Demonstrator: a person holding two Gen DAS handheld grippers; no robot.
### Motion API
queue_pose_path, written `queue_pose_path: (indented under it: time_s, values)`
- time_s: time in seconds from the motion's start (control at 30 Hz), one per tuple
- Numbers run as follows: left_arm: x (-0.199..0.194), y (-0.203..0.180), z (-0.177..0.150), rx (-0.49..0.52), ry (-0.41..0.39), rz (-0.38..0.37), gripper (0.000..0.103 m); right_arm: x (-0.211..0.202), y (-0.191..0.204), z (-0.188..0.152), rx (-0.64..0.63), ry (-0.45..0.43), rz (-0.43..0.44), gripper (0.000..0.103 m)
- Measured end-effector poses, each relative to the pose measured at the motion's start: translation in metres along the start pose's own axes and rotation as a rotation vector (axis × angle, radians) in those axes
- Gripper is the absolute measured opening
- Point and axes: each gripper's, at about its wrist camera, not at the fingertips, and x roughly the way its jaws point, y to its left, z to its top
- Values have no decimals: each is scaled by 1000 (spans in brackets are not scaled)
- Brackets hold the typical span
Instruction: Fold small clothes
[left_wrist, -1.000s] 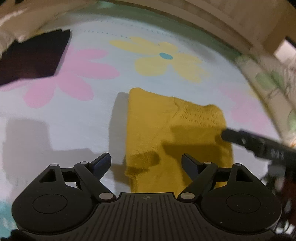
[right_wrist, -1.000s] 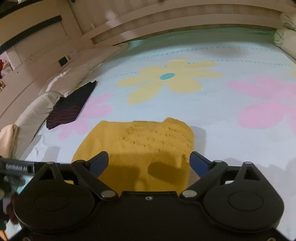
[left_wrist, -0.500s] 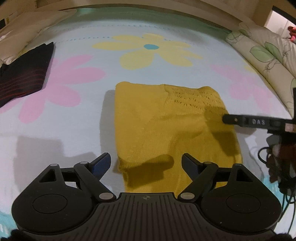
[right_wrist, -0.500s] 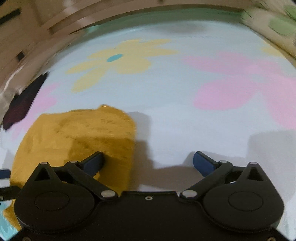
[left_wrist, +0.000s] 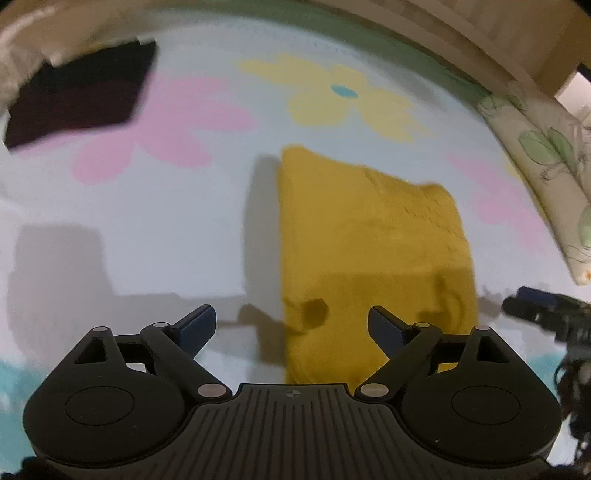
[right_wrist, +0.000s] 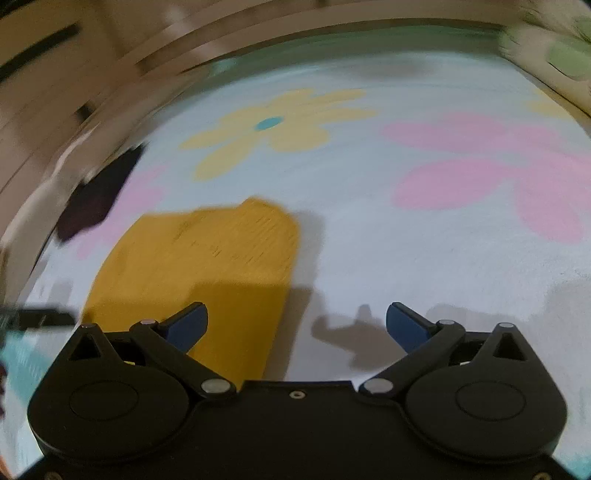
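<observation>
Left gripper hangs over the bed, jaws wide and opening further, nothing pinched; the left edge of the yellow knit garment sits in the gap below, fingers clear of it. Right gripper also spread wide, empty; its left finger is over the garment's right part, its right finger over bare sheet, with both fingers' shadows on the sheet below. In the left wrist view the right gripper's tip pokes in at the right edge, just beside the garment's near right corner.

Garment lies flat, folded to a rough rectangle, on the light blue flower-print sheet, openwork knit band visible toward its far end. Gripper shadows fall across its near half.

Farther out: pink flower print left of the garment, another pink one to the right, yellow flower with a teal centre beyond. Dark folded garment at far left, well apart from the yellow one. Leaf-print pillow along the right side. Both views are motion-blurred, right more so.
</observation>
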Motion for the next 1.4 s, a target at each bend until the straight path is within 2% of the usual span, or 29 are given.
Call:
queue_pose_path:
  time_s: [0.13,0.23,0.37,0.47,0.57,0.67,0.73,0.8,0.9,0.97,1.07,1.2,1.3,1.4]
  values:
    - [9,-20,-20,35,75,-21,90,-14,11,-24,-31,55,33,103]
    - [18,-31,-34,55,118,0,90,-16,20,-37,-48,98,32,103]
    - [28,-40,-43,99,123,39,92,-11,33,-36,-61,104,26,103]
    - [30,-40,-45,97,120,36,95,-3,37,-38,-54,111,24,103]
    - [31,-40,-48,118,127,36,96,6,44,-46,-92,137,-15,103]
    - [30,-43,-54,152,130,36,96,17,49,-54,-195,186,-95,103]
    - [28,-43,-54,159,133,25,96,18,51,-57,-265,176,-114,103]
    - [20,-36,-50,126,124,-20,96,17,46,-54,-241,192,-106,103]
    - [1,-21,-35,35,41,-91,96,13,40,-52,-235,201,-72,103]
    - [-13,-9,-24,-29,-35,-109,96,8,33,-46,-200,186,-26,103]
    - [-20,11,-15,-128,-89,-123,96,-1,20,-38,-101,143,21,103]
    - [-7,30,-19,-212,-58,-136,96,-9,4,-26,20,88,60,103]
    - [6,32,-25,-218,-5,-138,96,-11,-2,-22,81,65,86,103]
    - [15,26,-26,-207,29,-180,96,-7,-1,-20,99,64,101,103]
